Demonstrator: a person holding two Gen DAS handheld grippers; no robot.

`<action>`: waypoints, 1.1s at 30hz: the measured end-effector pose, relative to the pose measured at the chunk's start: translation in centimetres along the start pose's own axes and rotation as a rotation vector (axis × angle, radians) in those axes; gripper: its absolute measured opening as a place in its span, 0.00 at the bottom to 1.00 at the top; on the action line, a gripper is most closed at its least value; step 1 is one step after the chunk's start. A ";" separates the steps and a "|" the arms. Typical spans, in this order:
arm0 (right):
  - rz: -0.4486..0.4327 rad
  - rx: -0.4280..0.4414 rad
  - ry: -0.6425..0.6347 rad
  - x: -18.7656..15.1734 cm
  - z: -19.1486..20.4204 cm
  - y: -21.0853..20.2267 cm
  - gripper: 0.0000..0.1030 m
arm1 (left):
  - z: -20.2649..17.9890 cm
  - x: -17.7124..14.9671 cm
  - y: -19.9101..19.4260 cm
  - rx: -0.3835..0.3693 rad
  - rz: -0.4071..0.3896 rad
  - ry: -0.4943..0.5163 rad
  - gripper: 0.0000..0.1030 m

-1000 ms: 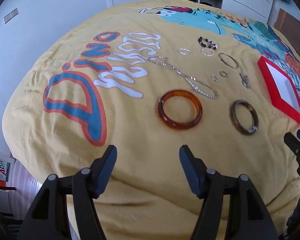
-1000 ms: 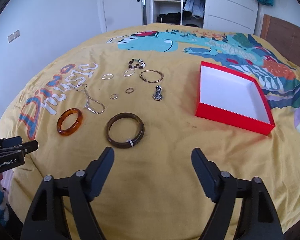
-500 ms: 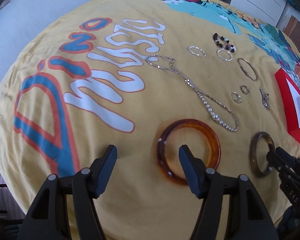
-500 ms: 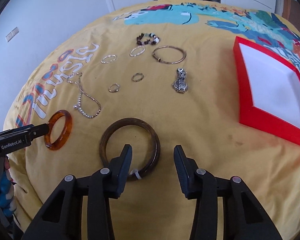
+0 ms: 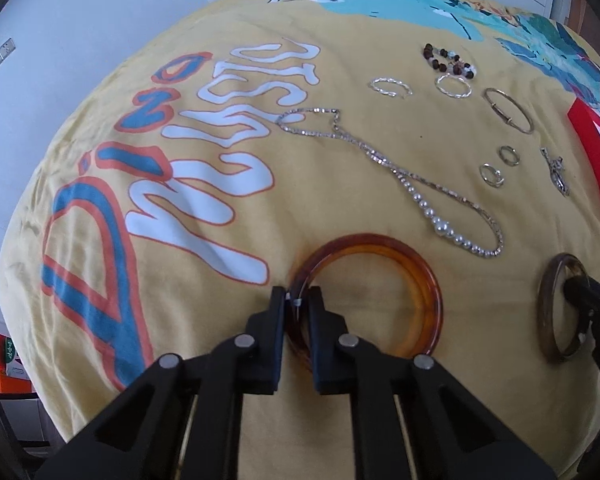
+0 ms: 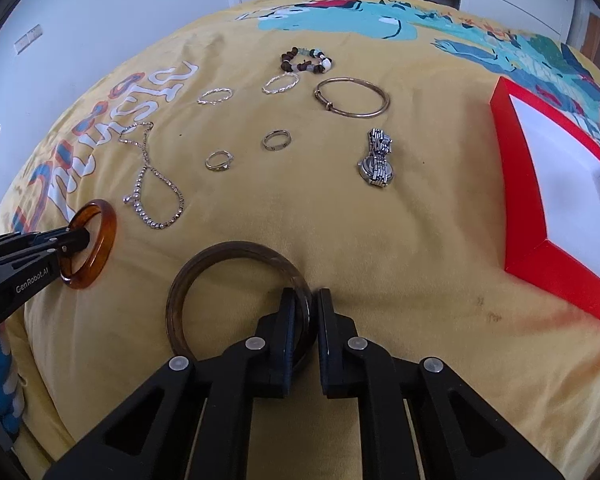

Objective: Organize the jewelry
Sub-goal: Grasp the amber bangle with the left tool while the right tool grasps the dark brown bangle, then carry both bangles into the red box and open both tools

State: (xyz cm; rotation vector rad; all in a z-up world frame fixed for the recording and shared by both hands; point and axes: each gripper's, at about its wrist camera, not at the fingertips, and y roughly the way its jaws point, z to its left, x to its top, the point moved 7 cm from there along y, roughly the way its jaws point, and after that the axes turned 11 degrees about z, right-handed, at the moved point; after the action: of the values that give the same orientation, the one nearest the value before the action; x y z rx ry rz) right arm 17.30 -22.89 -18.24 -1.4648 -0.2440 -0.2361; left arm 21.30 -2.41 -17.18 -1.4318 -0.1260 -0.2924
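Both bangles are pinched right now. The amber bangle (image 5: 366,292) lies flat on the bed near its front-left edge, and the left gripper (image 5: 298,300) has just closed its fingers on the near-left part of the rim, one finger outside the ring and one inside. The dark brown bangle (image 6: 238,300) sits just to the right of it, also flat near the front edge, and the right gripper (image 6: 304,304) has just closed on its near-right rim the same way, one finger in the hole, one out. Both grippers come in from the front edge of the bed, angled steeply down toward the bedspread (image 6: 420,240), side by side and fairly close together.

Being rings, the bangles have no real long axis; both lie with the opening facing up.

Room-wise, the pearl necklace (image 5: 432,208) stretches diagonally just behind the amber bangle, running toward the bed's left-back. Farther back toward the middle are two small rings (image 6: 248,150), a watch (image 6: 376,158), a thin gold bangle (image 6: 352,98), two thin silver bracelets (image 6: 248,89) and a beaded bracelet (image 6: 306,60). The red box (image 6: 520,208), open with a white inside, sits by the right edge, with bare yellow bedspread between it and the brown bangle.
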 end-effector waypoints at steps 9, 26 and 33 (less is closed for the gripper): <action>-0.129 -0.010 0.047 -0.6 -1.4 -7.4 0.09 | 0.1 -0.4 -6.1 -0.026 -0.089 -0.006 0.08; -0.352 -0.180 0.223 0.9 -16.4 -20.1 0.09 | -12.7 6.6 -19.3 -0.212 -0.302 0.190 0.08; -0.322 -0.233 0.309 2.3 -26.0 -17.8 0.09 | -23.1 10.6 -17.6 -0.230 -0.275 0.292 0.08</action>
State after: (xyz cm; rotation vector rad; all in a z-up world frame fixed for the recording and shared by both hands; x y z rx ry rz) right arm 14.59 -50.41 -2.95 -1.5904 -0.2037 -0.7664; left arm 24.57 -28.41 -0.79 -1.5826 -0.0512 -0.7581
